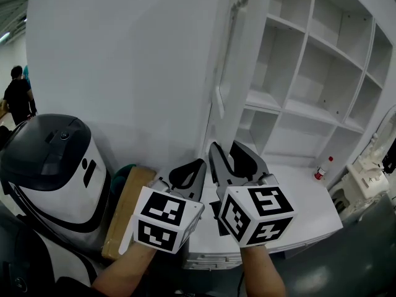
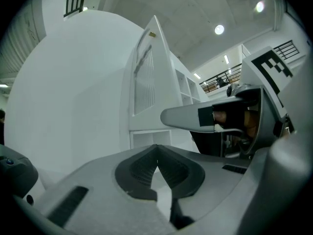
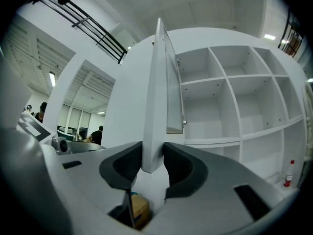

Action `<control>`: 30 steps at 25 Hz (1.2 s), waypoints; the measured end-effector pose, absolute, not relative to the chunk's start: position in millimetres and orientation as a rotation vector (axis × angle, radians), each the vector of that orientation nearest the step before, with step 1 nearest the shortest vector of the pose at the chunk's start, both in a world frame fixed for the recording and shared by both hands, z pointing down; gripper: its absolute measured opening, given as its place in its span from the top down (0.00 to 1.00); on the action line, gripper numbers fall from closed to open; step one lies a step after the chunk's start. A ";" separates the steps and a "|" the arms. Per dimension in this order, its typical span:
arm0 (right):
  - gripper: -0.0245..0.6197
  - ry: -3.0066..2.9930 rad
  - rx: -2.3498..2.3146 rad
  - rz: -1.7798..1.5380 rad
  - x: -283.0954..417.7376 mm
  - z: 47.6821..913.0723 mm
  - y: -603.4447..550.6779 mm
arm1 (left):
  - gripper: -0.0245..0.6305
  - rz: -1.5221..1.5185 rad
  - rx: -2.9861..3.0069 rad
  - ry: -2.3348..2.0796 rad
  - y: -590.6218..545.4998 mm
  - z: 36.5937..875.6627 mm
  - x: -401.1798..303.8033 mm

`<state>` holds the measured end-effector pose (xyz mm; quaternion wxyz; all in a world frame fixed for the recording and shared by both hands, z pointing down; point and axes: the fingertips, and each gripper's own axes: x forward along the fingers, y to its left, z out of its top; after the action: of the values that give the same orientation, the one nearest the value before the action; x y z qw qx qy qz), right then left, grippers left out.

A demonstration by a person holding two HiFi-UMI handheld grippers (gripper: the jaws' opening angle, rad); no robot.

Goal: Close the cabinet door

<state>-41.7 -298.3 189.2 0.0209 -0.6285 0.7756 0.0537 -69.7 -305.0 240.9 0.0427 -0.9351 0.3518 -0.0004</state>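
The tall white cabinet door (image 1: 124, 60) stands swung out from the open shelf cabinet (image 1: 309, 73), its thin free edge (image 1: 238, 73) facing me. My right gripper (image 1: 226, 148) reaches level to that edge. In the right gripper view the door edge (image 3: 159, 106) runs between the two dark pads, and my right gripper (image 3: 152, 155) is shut on it near its lower corner. My left gripper (image 1: 198, 164) sits just left of it, in front of the door's face, holding nothing. In the left gripper view my left gripper (image 2: 156, 153) has its pads meeting at the tip, with the door (image 2: 146, 77) beyond.
A white and black machine (image 1: 49, 172) stands at the lower left, with a cardboard box (image 1: 127, 209) beside it. A red-capped bottle (image 1: 322, 167) stands on the cabinet's low ledge. A white device (image 1: 365, 178) is at the right. A person (image 1: 18, 94) stands far left.
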 end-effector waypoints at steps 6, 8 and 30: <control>0.76 2.409 -1.938 0.161 -34.4 189.4 -296.0 | 0.94 0.009 -2.865 1.054 -303.6 240.4 -61.9; 0.76 2.410 -1.936 0.165 -31.0 189.8 -294.4 | 0.94 0.011 -2.868 1.049 -302.9 240.6 -59.4; 0.78 2.506 -1.827 0.201 11.1 188.8 -286.0 | 0.94 -0.012 -2.824 1.088 -305.3 238.4 -12.2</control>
<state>11.1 -286.0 188.8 0.0168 -0.5879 0.8062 0.0646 -12.2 -305.3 238.4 0.0575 -0.9316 0.3588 -0.0039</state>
